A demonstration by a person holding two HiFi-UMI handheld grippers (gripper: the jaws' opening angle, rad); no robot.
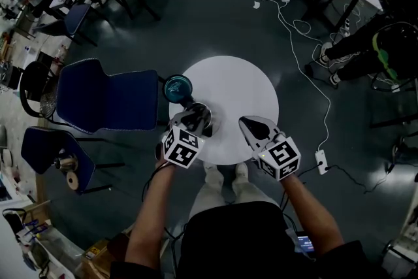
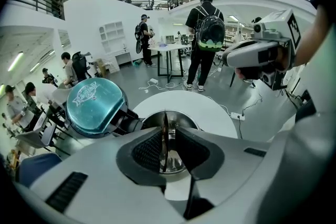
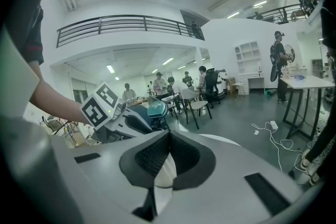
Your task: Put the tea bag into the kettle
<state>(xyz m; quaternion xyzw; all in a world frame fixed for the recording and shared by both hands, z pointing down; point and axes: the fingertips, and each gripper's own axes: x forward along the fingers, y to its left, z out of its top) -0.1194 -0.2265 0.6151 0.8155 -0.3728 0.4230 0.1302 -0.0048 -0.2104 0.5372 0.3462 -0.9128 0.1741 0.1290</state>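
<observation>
The left gripper (image 2: 165, 115) hangs right over the open mouth of the shiny steel kettle (image 2: 185, 121). The kettle's round blue-green lid (image 2: 94, 106) is flipped back. The jaws are pressed together on a thin strip. It is seen edge-on, so it is hard to be sure, but it is likely the tea bag (image 2: 165, 144).

The bag is not in the kettle yet, so letting go is still left to do. The right gripper (image 3: 168, 134) is closed and holds nothing. It sits over the round white table (image 1: 235, 85).
</observation>
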